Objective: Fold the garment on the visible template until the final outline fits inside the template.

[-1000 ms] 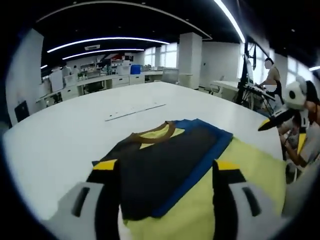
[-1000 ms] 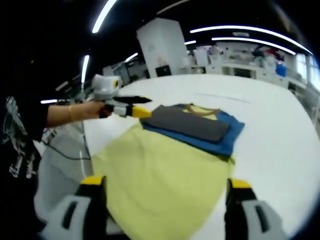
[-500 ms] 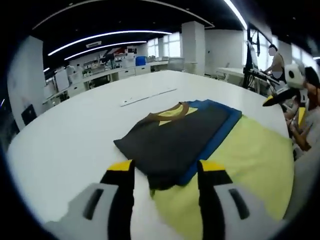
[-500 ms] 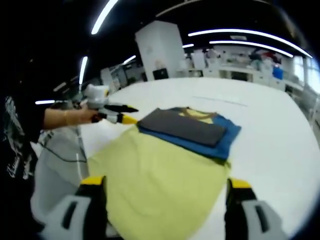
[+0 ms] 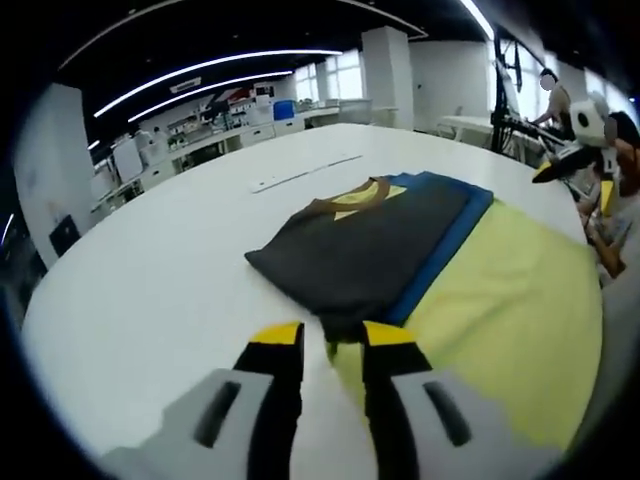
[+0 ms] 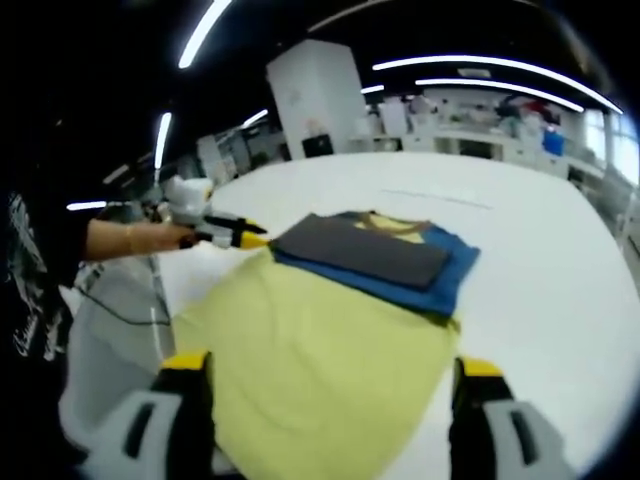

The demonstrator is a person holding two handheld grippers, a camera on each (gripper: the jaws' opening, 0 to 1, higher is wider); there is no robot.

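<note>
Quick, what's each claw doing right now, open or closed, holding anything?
Left claw: nearly shut around the near corner of the dark folded garment; a firm grip cannot be told.
Right claw: open, holding nothing, over the yellow cloth.

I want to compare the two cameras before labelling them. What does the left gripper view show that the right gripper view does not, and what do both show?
The left gripper view alone shows the left gripper from behind, its jaws nearly closed at the near corner of the dark folded part, plus a long pale strip lying on the table. The right gripper view alone shows the right gripper with jaws wide apart, and the person's hand holding the left gripper from the side. Both show the yellow garment, its blue layer and the white table.
</note>
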